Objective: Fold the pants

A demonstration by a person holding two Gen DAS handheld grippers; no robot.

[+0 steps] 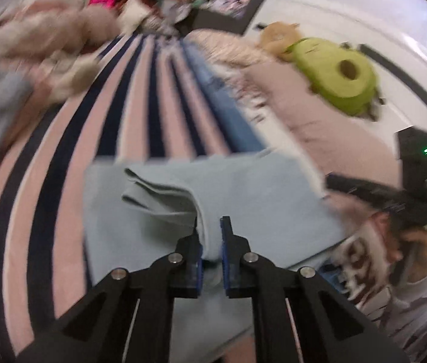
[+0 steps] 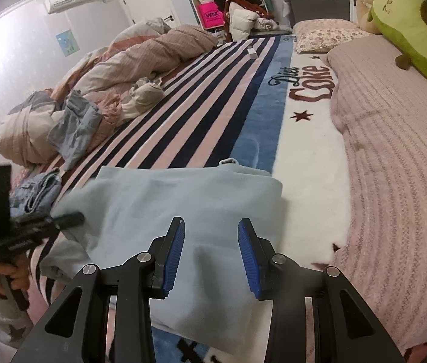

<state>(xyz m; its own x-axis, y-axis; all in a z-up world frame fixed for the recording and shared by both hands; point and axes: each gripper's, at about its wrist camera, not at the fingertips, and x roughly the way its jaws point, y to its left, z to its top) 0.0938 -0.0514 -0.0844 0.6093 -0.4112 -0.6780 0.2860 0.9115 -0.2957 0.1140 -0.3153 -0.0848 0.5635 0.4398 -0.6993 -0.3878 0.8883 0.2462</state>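
Pants [image 2: 183, 199]: soft matt pale-blue cloth, fleece-like, smooth nap. Left tool [image 1: 211, 236] and right tool [image 2: 211, 248]: matt black plastic arms, shiny metal pivot pins; right tool's blue pads ribbed, rubbery. Striped blanket [image 2: 213, 96] ahead of right tool: plush, fuzzy cloth. Pink cover [image 2: 394, 151] to its right: ribbed knit, matt. Green plush toy [image 2: 409, 30]: velvety.

The right gripper [image 2: 211, 252] hovers over light blue pants [image 2: 183, 199] on a striped blanket [image 2: 213, 90], jaws apart and empty. At left, a hand [image 2: 11, 272] holds the left gripper [image 2: 71, 218].
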